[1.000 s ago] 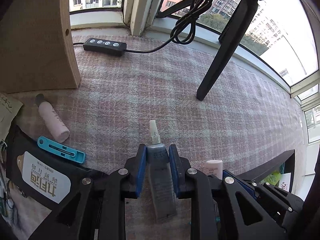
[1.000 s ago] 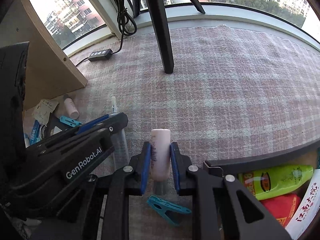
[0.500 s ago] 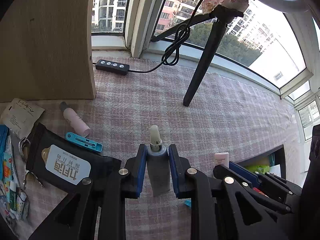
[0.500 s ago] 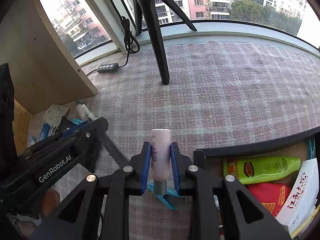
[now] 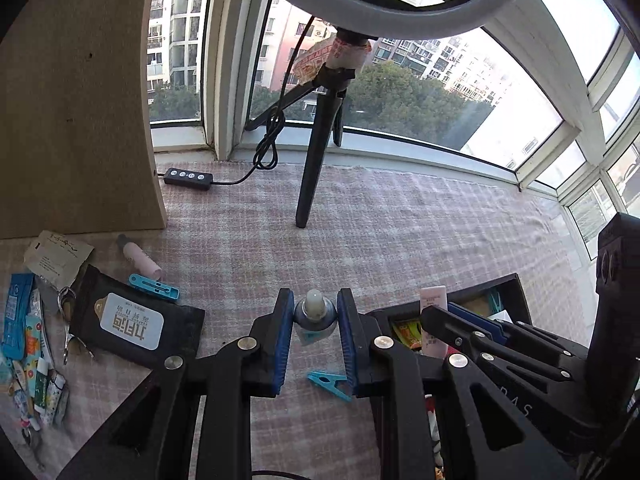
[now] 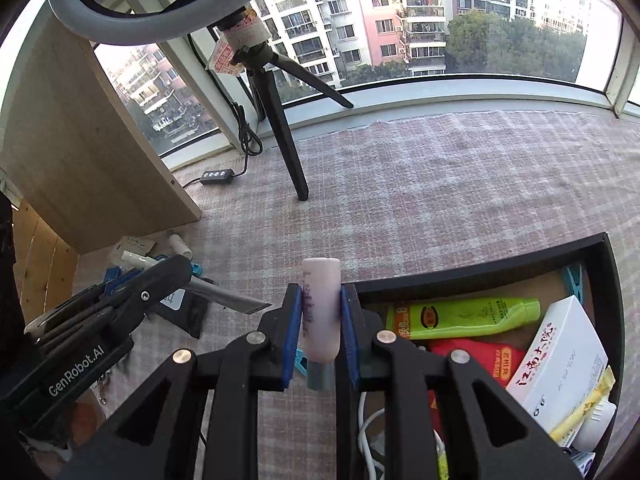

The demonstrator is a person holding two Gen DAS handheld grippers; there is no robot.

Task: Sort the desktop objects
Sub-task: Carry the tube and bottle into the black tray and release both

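My left gripper is shut on a grey tube with a white nozzle, held above the pink checked cloth. My right gripper is shut on a pale pink tube with a grey cap, at the left edge of a black open box. The box holds a green tube, a red pack and a white carton. In the left wrist view the right gripper and its pink tube show over the box. In the right wrist view the left gripper shows at the left with the grey tube.
A ring light tripod stands at the back with its cable and remote. A wooden panel rises at the left. On the cloth lie a black wipes pack, another pink tube, blue clips and small sachets.
Both grippers have risen from the cloth with their tubes; the scene looks farther away. The right gripper has moved toward the black box, which now shows more of its contents.
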